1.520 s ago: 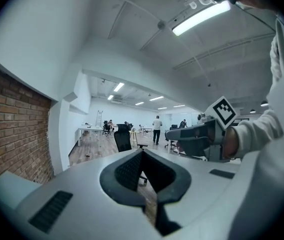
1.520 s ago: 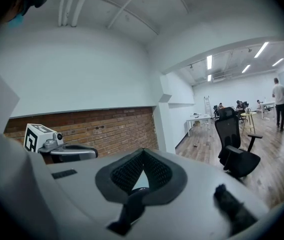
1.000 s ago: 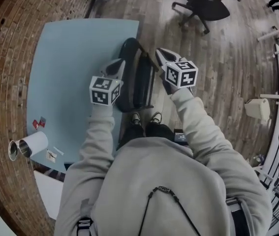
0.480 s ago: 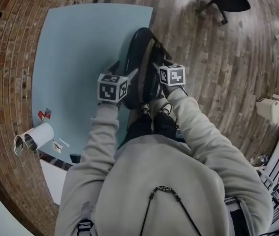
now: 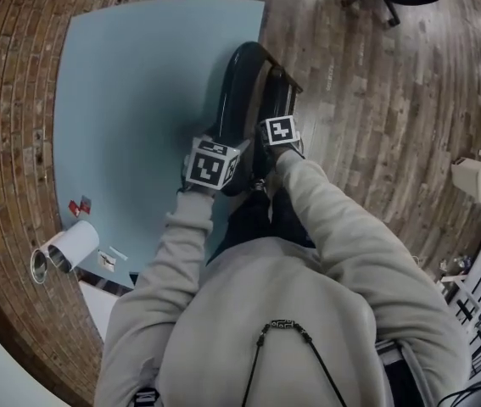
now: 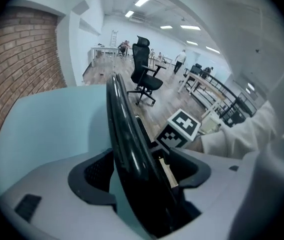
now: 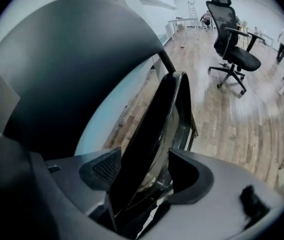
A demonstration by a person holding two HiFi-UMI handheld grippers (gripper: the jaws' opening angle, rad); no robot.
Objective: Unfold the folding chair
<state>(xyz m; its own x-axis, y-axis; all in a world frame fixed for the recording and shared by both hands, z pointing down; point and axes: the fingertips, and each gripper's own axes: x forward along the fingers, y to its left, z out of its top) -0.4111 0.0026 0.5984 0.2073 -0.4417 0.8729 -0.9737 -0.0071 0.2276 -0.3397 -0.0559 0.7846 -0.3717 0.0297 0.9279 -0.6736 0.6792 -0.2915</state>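
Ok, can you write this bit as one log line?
chair: folded | left tongs: opening, chair between | right tongs: opening, chair between

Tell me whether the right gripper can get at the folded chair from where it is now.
Probably yes. The right gripper straddles a black panel of the folding chair, its jaws opening with the panel between them and nothing else in the way.
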